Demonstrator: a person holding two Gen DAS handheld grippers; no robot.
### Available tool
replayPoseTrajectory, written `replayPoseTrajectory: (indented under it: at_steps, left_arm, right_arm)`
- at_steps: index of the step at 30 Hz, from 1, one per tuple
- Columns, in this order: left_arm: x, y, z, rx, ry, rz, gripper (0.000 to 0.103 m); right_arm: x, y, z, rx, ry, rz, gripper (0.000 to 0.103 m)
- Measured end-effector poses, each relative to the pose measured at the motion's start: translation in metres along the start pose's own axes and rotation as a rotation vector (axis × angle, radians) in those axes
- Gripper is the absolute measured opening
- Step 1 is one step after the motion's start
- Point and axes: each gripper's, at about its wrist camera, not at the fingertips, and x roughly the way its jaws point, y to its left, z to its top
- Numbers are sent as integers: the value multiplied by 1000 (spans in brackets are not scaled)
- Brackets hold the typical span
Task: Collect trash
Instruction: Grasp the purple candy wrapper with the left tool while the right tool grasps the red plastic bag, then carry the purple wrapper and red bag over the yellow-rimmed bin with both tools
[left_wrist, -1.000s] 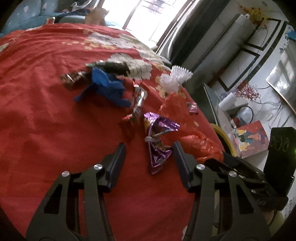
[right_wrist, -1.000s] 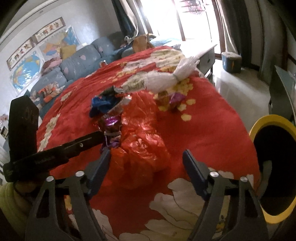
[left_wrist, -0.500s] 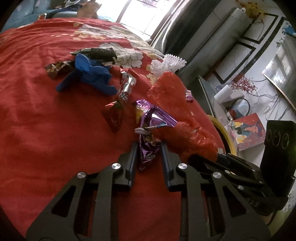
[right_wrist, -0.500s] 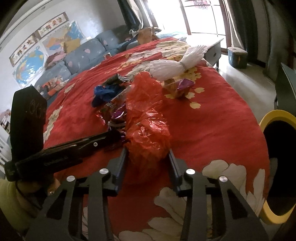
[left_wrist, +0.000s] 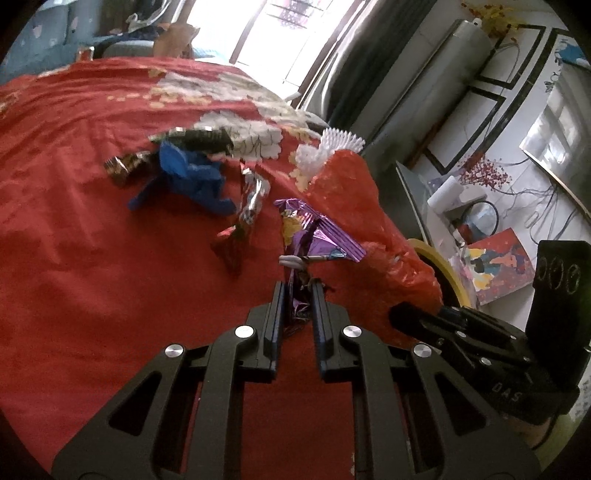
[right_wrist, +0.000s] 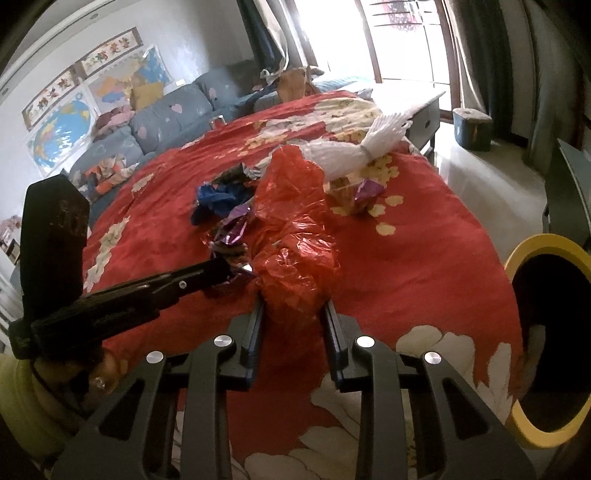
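In the left wrist view, the left gripper (left_wrist: 298, 291) is pinching the near end of a crinkly purple foil wrapper (left_wrist: 314, 242), whose long axis is running away from the camera over the red floral bedspread (left_wrist: 74, 258). In the right wrist view, the right gripper (right_wrist: 293, 310) is clamping a crumpled, glossy red plastic bag (right_wrist: 295, 236) that is standing upward beside that wrapper (right_wrist: 234, 227); a yellow-rimmed bin (right_wrist: 517, 258) is sitting off the bed's right edge.

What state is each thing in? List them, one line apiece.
Left gripper: shut on the purple wrapper.
Right gripper: shut on the red bag.
Purple wrapper: crumpled, its near end pinched in the jaws.
Red bag: crumpled, its near end clamped.
Blue glove: lying loose on the cloth.
Silver wrapper: twisted, lying loose.
Bin: open, beside the table.
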Motion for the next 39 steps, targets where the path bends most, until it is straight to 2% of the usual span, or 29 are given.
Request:
replayPoseTrajectory:
  at_steps: [9, 19, 39]
  left_arm:
    - [-16, -8, 8, 14, -50, 6, 9]
    - [-30, -37, 16, 81, -96, -8, 9]
    - [-24, -105, 19, 245, -91, -68, 9]
  right_arm:
    - [-17, -3, 5, 5, -48, -18, 27]
    - [-41, -19, 12, 36, -112, -52, 27]
    - [-83, -55, 19, 118, -222, -131, 27]
